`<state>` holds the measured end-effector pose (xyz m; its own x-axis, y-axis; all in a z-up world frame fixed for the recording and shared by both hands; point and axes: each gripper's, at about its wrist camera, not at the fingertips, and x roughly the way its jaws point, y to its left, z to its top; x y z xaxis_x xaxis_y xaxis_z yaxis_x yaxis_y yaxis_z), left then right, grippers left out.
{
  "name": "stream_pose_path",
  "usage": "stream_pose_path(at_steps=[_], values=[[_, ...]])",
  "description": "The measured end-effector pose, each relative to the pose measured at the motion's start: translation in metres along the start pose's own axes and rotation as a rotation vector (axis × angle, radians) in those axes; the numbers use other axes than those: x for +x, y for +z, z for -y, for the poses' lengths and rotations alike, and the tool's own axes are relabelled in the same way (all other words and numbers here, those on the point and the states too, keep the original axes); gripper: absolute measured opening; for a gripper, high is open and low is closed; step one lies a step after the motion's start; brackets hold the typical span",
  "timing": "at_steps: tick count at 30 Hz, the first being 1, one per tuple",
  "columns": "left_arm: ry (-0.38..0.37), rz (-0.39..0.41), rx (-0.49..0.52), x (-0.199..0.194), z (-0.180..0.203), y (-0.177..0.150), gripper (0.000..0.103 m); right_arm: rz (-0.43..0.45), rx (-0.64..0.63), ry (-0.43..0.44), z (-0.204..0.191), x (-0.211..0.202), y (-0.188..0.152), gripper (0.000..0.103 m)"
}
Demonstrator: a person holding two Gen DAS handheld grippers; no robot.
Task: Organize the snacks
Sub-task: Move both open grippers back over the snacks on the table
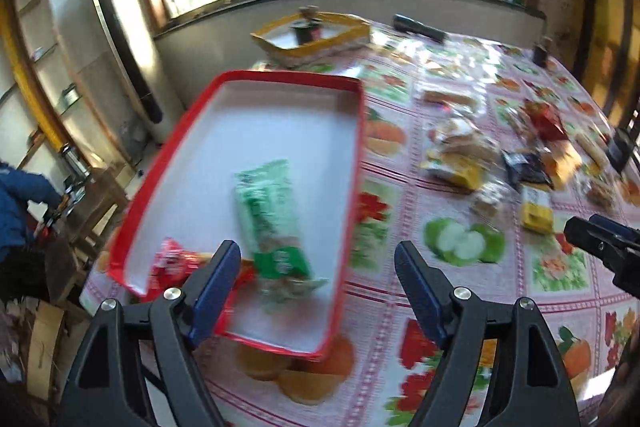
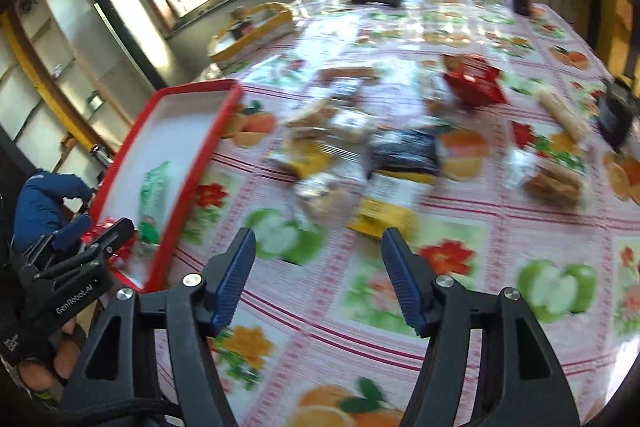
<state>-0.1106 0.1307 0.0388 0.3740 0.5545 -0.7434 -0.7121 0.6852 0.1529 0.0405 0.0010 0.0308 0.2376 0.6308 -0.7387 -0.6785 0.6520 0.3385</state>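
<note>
A red-rimmed tray [image 1: 280, 77] with a white floor lies at the table's left edge. Inside it are a green snack packet [image 1: 272, 219] and a red packet [image 1: 172, 263] in the near corner. My left gripper [image 1: 318, 247] hovers open over the tray's near right rim, nothing between its fingers. A pile of loose snacks lies mid-table: a yellow packet [image 2: 384, 211], a black packet [image 2: 404, 147] and a red packet [image 2: 474, 83]. My right gripper [image 2: 319, 233] stands open above the cloth just short of the yellow packet, holding nothing. The left gripper [image 2: 100, 231] shows by the tray [image 2: 224, 115] in the right wrist view.
A fruit-patterned tablecloth [image 2: 460, 307] covers the table. At the far side stand a yellow basket [image 1: 316, 39], a black flashlight [image 1: 418, 27] and a small dark bottle [image 1: 540, 53]. A dark cup [image 2: 616, 115] sits at the right edge. The table drops off left of the tray.
</note>
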Motion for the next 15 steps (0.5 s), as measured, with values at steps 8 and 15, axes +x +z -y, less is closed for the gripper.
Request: stream_pose_path(at_steps=[8, 15], values=[[-0.106, -0.057, 0.051, 0.007, 0.031, 0.004, 0.079, -0.008, 0.099, -0.072, 0.056, -0.011, -0.011, 0.067], [-0.169, -0.113, 0.075, 0.024, 0.051, 0.014, 0.079, -0.022, 0.135, -0.094, 0.080, -0.010, -0.010, 0.067]])
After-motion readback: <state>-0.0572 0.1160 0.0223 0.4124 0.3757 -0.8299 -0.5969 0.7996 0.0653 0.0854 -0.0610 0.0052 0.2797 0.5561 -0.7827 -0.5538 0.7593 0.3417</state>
